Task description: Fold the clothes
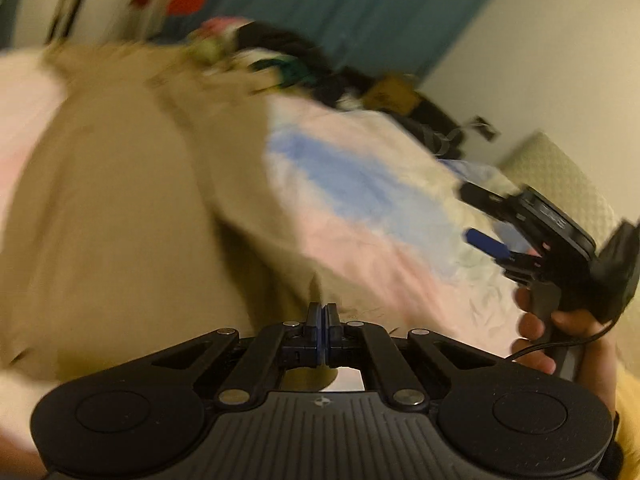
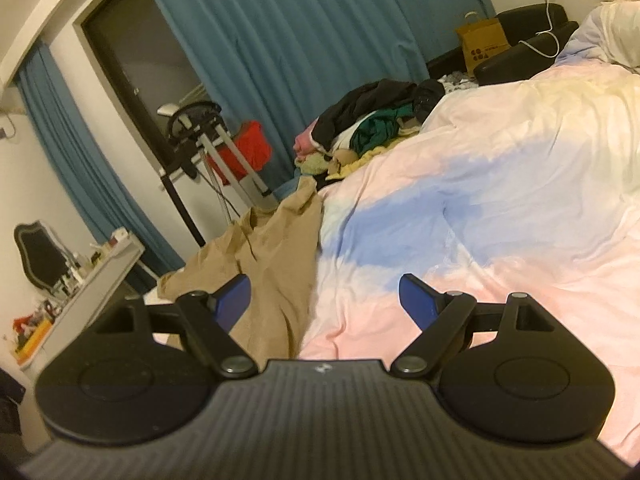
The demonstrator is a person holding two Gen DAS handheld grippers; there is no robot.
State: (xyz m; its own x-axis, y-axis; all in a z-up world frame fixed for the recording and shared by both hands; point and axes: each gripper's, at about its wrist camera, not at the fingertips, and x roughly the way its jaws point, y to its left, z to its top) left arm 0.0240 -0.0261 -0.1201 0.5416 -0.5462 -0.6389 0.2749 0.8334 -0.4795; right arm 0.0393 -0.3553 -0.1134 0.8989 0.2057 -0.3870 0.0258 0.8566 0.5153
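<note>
A tan garment [image 1: 120,208] lies spread over the pastel pink, blue and yellow duvet [image 1: 360,184], blurred by motion in the left wrist view. My left gripper [image 1: 322,316] is shut, and a fold of the tan cloth rises to its fingertips. In the right wrist view the tan garment [image 2: 272,256] drapes over the left edge of the duvet [image 2: 500,200]. My right gripper [image 2: 322,286] stands open above the duvet, just right of the garment, with nothing between its blue pads. A hand holds the right gripper [image 1: 480,220] at the right of the left wrist view.
A pile of mixed clothes [image 2: 368,124] sits at the far end of the bed. Behind it hang blue curtains [image 2: 300,40]. A paper bag [image 2: 482,44] and black cushions stand at the back right. A rack with red cloth [image 2: 240,148] and a cluttered white shelf [image 2: 100,268] stand left.
</note>
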